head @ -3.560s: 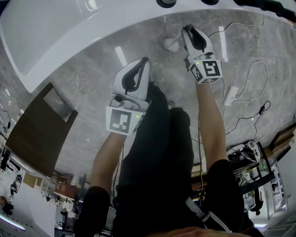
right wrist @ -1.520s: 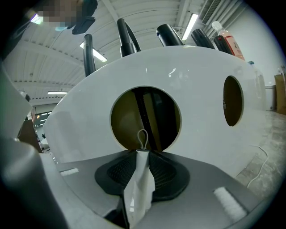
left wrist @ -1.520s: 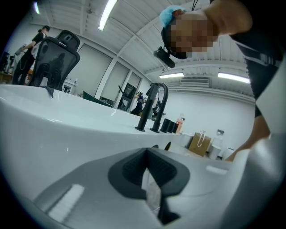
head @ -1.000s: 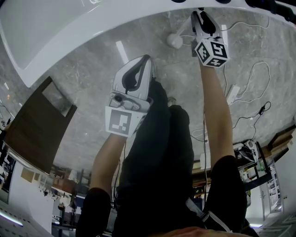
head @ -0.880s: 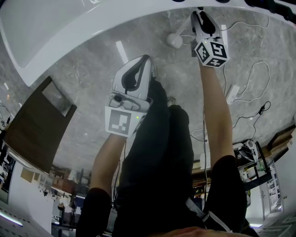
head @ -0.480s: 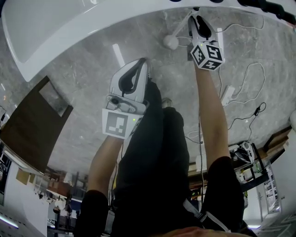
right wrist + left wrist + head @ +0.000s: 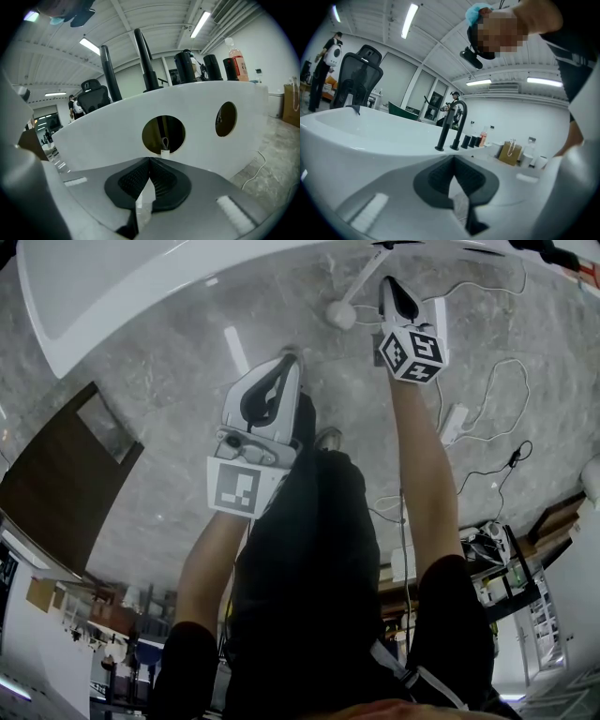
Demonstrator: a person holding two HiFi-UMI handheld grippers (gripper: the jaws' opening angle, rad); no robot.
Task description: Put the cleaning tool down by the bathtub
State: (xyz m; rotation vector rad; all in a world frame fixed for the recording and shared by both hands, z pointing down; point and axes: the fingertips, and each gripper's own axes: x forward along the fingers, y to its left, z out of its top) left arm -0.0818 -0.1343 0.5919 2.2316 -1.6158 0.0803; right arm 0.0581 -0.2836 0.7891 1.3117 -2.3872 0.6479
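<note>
We key the colours thus: bathtub white; floor grey with pale marbled veining; cleaning tool white; taps black; board dark brown; left gripper and right gripper white, with dark grey ridged pads and black-and-white square-marker cubes.

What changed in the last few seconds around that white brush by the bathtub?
The right gripper reached forward to the bathtub, then eased back a little. Its jaws, wide a second ago, are closing shut on nothing. The cleaning tool now leans free against the bathtub, its head on the floor. The left gripper stayed put, shut and empty.
</note>
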